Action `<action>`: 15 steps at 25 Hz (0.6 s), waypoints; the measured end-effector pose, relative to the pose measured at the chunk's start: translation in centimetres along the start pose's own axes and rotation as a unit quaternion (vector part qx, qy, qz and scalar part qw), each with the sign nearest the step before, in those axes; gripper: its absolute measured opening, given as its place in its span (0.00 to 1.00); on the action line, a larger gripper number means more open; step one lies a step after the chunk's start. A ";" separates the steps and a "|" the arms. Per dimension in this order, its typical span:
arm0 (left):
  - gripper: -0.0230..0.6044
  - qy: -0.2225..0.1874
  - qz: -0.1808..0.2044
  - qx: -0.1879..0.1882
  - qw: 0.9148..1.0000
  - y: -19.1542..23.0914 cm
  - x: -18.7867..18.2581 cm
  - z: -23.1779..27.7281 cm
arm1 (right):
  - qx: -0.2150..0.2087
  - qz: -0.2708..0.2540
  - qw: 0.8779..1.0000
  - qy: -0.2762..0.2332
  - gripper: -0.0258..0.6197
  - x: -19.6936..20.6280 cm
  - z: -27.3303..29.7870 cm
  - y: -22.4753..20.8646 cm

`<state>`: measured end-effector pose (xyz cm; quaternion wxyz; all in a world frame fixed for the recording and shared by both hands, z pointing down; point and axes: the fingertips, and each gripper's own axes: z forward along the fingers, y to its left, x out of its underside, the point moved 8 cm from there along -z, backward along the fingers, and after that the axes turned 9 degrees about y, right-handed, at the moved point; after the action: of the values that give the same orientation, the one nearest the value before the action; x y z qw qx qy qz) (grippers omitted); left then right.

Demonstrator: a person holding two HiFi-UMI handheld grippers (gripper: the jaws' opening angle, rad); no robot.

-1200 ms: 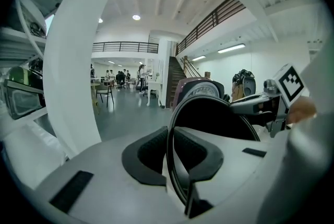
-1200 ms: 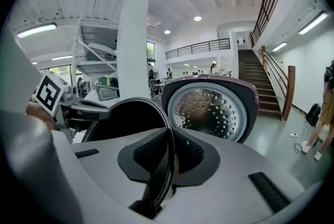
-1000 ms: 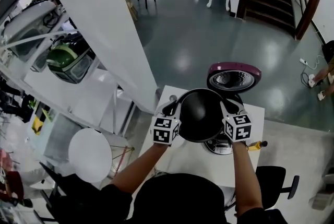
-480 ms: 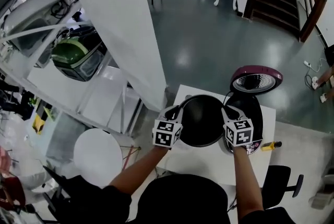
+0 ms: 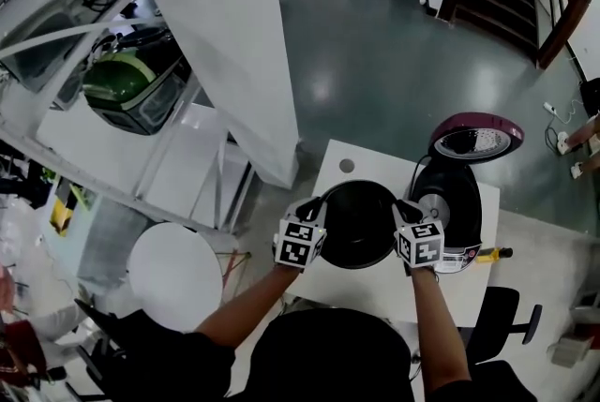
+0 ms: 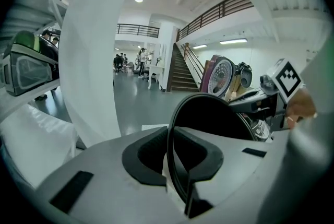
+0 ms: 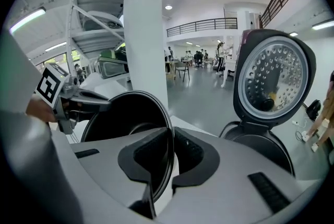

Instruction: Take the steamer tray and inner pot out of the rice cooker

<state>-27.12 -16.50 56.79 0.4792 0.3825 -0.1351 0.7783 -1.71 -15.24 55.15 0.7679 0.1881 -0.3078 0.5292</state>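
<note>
The black inner pot [image 5: 358, 224] hangs just above the white table [image 5: 375, 292], to the left of the open rice cooker [image 5: 457, 220]. My left gripper [image 5: 317, 205] is shut on the pot's left rim, which shows as a thin black edge [image 6: 175, 165] between the jaws. On the opposite side, my right gripper [image 5: 403, 207] is shut on the right rim [image 7: 168, 160]. The cooker's maroon lid [image 5: 473, 138] stands raised, its perforated inner plate [image 7: 271, 77] facing me. I can make out no steamer tray.
A wide white column [image 5: 225, 44] rises just left of the table. Shelving with a green appliance [image 5: 131, 91] stands further left. A round white stool [image 5: 173, 274] sits at lower left, a black chair [image 5: 502, 316] at lower right. A yellow-handled tool [image 5: 492, 253] lies by the cooker.
Both grippers carried the inner pot leftward off the cooker and down toward the table. The cooker's cavity now shows beside the pot.
</note>
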 end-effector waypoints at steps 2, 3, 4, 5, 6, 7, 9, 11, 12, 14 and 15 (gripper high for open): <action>0.09 0.010 0.000 0.003 1.000 0.3 1.0 0.6 | 0.004 0.008 1.000 0.011 0.09 1.1 0.8 0.3; 0.09 0.016 -0.001 0.005 1.000 0.5 1.7 0.9 | 0.006 0.011 1.000 0.017 0.09 1.6 1.2 0.6; 0.09 0.023 -0.004 0.007 1.000 0.6 2.4 1.2 | 0.007 0.012 1.000 0.025 0.09 2.1 1.6 0.9; 0.09 0.031 -0.007 0.009 0.999 0.7 3.1 1.5 | 0.009 0.013 0.999 0.033 0.09 2.6 1.9 1.2; 0.09 0.039 -0.008 0.012 0.999 0.7 3.7 1.8 | 0.010 0.014 0.999 0.042 0.09 3.2 2.3 1.4; 0.09 0.046 -0.009 0.016 0.999 0.7 4.2 2.0 | 0.012 0.015 0.999 0.050 0.09 3.8 2.7 1.5; 0.09 0.057 -0.010 0.023 0.998 0.7 5.0 2.5 | 0.015 0.021 0.998 0.064 0.09 4.9 3.4 1.5; 0.09 0.067 -0.013 0.028 0.997 0.8 5.7 3.0 | 0.016 0.026 0.997 0.075 0.09 5.8 4.1 1.7; 0.09 0.072 -0.015 0.029 0.997 1.0 6.0 3.1 | 0.016 0.026 0.996 0.080 0.09 6.1 4.4 1.9; 0.09 0.079 -0.018 0.031 0.996 1.2 6.5 3.4 | 0.015 0.026 0.996 0.086 0.09 6.5 4.8 2.1; 0.09 0.082 -0.020 0.034 0.996 1.2 6.6 3.5 | 0.014 0.027 0.996 0.088 0.09 6.6 4.9 2.1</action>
<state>-28.20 -14.86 64.13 0.4906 0.3361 -0.0615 0.8016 -3.36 -12.83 63.11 0.7747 0.1431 -0.2370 0.5685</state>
